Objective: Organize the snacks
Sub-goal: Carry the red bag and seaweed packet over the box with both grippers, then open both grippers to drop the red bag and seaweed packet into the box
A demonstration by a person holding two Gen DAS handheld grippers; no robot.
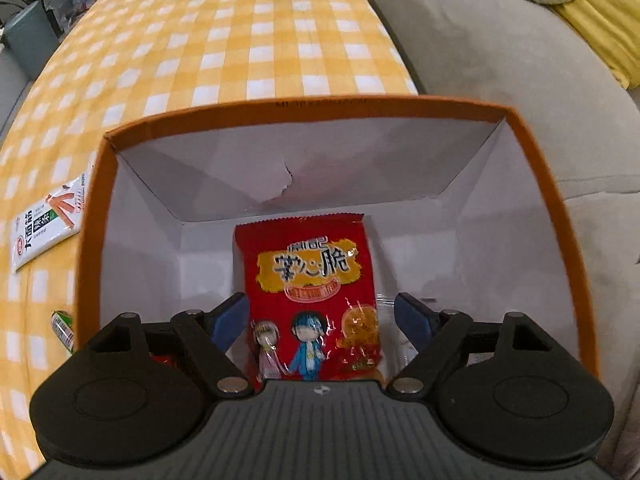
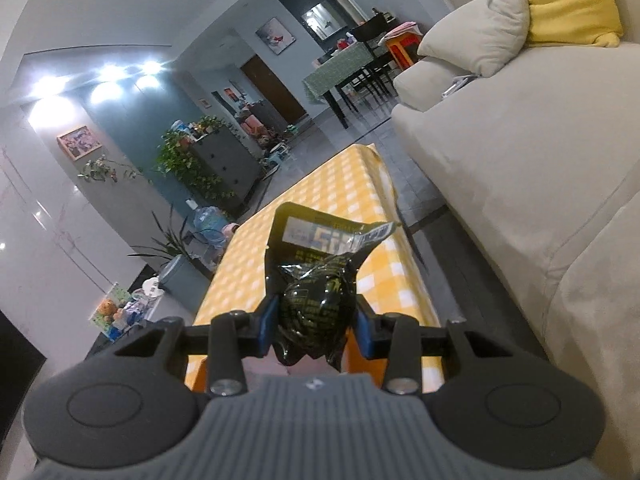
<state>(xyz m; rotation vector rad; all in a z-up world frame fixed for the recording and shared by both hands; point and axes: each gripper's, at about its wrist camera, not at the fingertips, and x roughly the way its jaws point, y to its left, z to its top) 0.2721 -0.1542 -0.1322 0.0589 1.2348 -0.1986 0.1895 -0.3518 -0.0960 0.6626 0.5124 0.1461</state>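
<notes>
In the left wrist view an orange box (image 1: 92, 216) with a white inside stands on the yellow checked table (image 1: 240, 40). A red snack packet (image 1: 312, 280) lies inside it. My left gripper (image 1: 322, 320) is open over the box, its blue pads on either side of the packet and apart from it. A white snack pack (image 1: 48, 228) and a green packet (image 1: 62, 328) lie on the table left of the box. In the right wrist view my right gripper (image 2: 316, 326) is shut on a black snack packet (image 2: 316, 280), held above the table (image 2: 320, 200).
A beige sofa (image 2: 520, 160) runs along the table's right side, with yellow and beige cushions (image 2: 560, 0). Plants (image 2: 188, 160), a grey cabinet and a water jug stand beyond the table's far end. An orange box edge (image 2: 352, 364) shows below the right gripper.
</notes>
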